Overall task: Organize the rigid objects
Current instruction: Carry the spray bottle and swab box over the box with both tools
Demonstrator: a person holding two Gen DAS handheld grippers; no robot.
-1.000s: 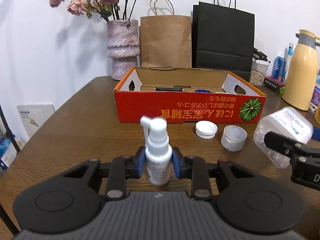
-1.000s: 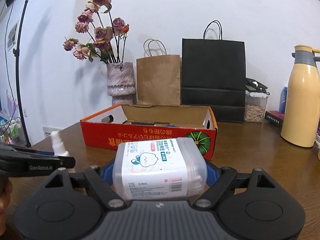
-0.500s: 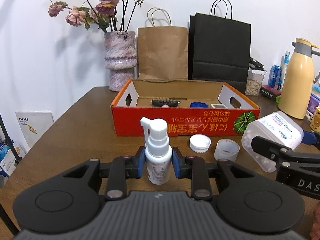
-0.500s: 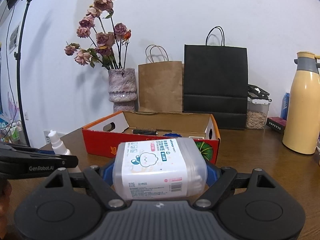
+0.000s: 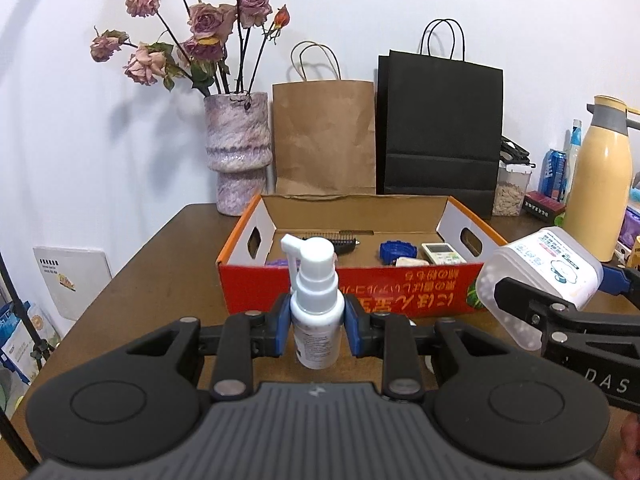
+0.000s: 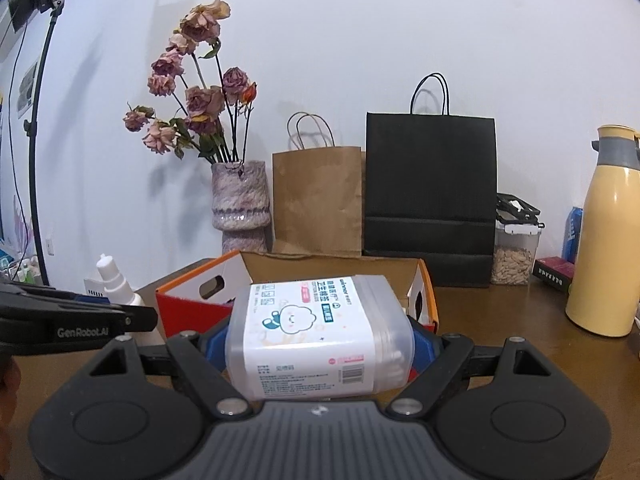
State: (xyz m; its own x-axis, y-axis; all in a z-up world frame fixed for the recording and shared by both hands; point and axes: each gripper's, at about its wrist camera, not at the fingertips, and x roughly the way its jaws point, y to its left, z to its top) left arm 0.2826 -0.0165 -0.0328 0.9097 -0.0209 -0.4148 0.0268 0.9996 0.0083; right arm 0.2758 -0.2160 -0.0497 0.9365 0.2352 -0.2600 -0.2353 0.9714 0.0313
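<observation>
While a second ago the near wall of the red cardboard box (image 5: 352, 288) hid most of its inside from the left wrist view, both hands have since lifted and that view now looks over the wall at a black comb (image 5: 344, 240), a blue piece (image 5: 394, 249) and a small remote control (image 5: 442, 253) lying on the floor of the box. The two white caps that showed on the table (image 5: 160, 264) in front of the box are now hidden behind the gripper bodies. I judge that both loads are being carried up to clear the wall, with dropping them inside as the step in hand; neither is over the box yet.

From the left: the left gripper (image 5: 317, 322) is nearly closed, its blue pads (image 5: 282, 326) clamped on the sides of the white spray bottle (image 5: 316, 304), which stands upright with its nozzle pointing toward 9 o'clock. The box lies at 12 o'clock from the bottle, a little beyond it.

At 3 o'clock in the same view, the right gripper (image 6: 316, 344) stands fairly wide, gripping the clear cotton swab container (image 6: 318, 332) by its ends. It lies on its side, label up, near the front right corner of the box.
</observation>
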